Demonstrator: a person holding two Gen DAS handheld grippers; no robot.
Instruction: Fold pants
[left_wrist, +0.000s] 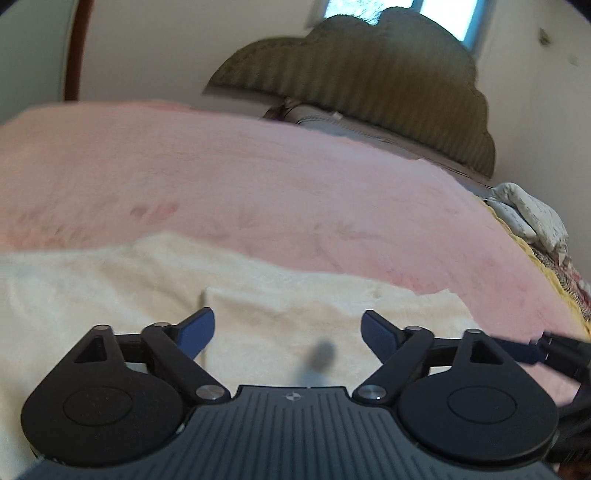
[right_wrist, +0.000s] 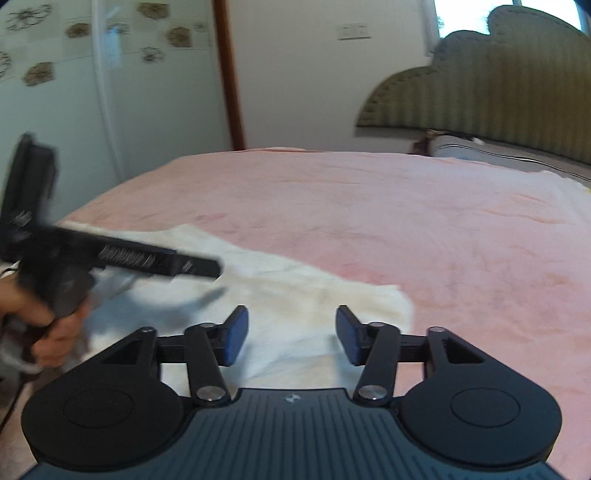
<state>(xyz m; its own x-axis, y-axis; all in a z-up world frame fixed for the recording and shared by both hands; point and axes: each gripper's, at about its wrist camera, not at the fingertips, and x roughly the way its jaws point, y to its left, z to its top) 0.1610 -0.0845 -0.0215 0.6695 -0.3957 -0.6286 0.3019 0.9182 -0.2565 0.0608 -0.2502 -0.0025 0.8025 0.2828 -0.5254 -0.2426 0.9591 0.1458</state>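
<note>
The cream-white pants (left_wrist: 110, 280) lie flat on the pink bed cover (left_wrist: 258, 177), with a folded layer's edge just ahead of my left gripper. My left gripper (left_wrist: 288, 332) is open and empty, hovering over the pants. In the right wrist view the pants (right_wrist: 295, 295) spread from the left to the middle. My right gripper (right_wrist: 291, 334) is open and empty above their right end. The left gripper (right_wrist: 218, 269) shows there as a blurred black tool held by a hand at the left, over the pants.
An olive padded headboard (left_wrist: 369, 81) stands at the far end of the bed, with a grey pillow (left_wrist: 332, 122) below it. A patterned cloth bundle (left_wrist: 532, 214) lies at the bed's right edge. A wall and brown door frame (right_wrist: 229, 74) are beyond the bed.
</note>
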